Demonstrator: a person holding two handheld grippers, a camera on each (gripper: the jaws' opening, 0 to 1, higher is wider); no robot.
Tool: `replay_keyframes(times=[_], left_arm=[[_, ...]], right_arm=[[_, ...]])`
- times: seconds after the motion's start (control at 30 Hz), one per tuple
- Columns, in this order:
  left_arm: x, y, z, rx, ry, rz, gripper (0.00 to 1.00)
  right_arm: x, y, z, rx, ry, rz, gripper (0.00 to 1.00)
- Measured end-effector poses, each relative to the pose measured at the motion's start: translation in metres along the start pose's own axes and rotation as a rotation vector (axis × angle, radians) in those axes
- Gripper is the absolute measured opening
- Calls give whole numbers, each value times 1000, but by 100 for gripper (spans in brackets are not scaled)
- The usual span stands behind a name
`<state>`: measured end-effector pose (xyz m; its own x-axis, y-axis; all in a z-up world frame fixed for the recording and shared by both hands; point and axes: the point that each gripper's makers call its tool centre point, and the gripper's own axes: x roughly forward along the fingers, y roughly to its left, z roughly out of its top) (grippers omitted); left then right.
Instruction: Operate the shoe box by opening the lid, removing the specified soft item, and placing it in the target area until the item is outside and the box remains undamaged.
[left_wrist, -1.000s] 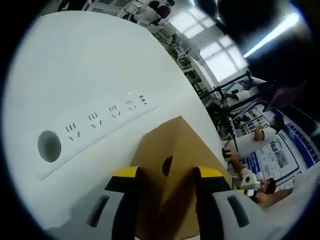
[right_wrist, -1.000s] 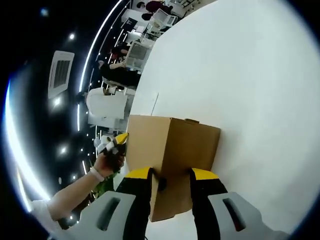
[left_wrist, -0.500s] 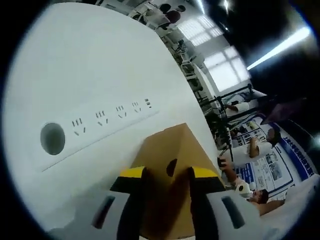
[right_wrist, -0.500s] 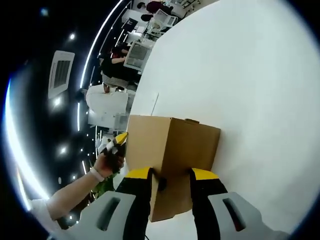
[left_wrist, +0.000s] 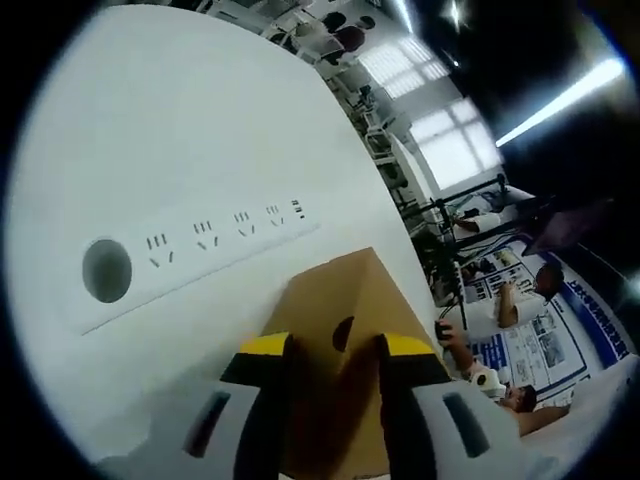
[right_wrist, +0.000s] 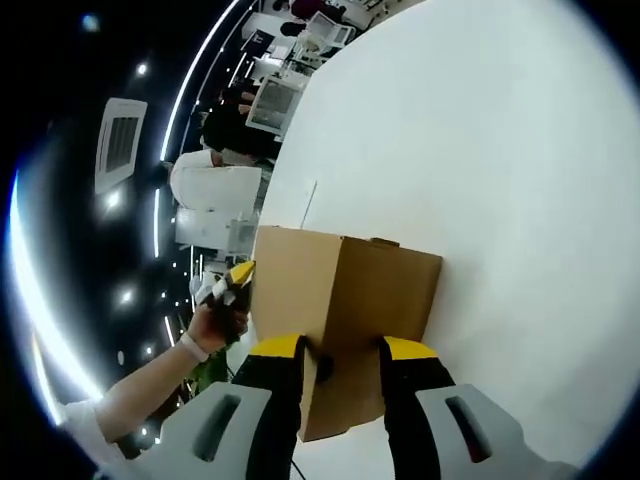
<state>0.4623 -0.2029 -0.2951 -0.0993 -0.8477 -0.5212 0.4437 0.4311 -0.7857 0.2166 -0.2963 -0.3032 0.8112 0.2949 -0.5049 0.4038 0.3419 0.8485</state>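
A brown cardboard shoe box (left_wrist: 345, 290) lies lid down on the white table (left_wrist: 180, 130), with a dark finger hole (left_wrist: 342, 333) in its near end. My left gripper (left_wrist: 335, 350) is shut on that end, its yellow-tipped jaws pressed against the cardboard on either side. In the right gripper view the shoe box (right_wrist: 340, 280) shows its opposite end. There my right gripper (right_wrist: 340, 352) is shut across the near corner edge. At the box's far end a hand (right_wrist: 205, 325) holds the left gripper (right_wrist: 235, 280). What is inside the box is hidden.
A white socket panel (left_wrist: 210, 245) with a round hole (left_wrist: 105, 270) is set into the table beside the box. Bare white tabletop (right_wrist: 500, 150) stretches beyond the box. People (left_wrist: 505, 300), desks and a monitor (right_wrist: 275, 100) stand past the table's edges.
The left gripper's jaws have drawn closer together on the box's end. The right gripper's hold is unchanged. A person in white has shifted in the background.
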Motion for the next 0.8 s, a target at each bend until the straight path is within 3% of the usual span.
replay_keyframes(times=[0.8], left_arm=[[-12, 3, -5, -45, -74, 12, 33]], right_arm=[[2, 1, 6, -32, 8, -8, 29]])
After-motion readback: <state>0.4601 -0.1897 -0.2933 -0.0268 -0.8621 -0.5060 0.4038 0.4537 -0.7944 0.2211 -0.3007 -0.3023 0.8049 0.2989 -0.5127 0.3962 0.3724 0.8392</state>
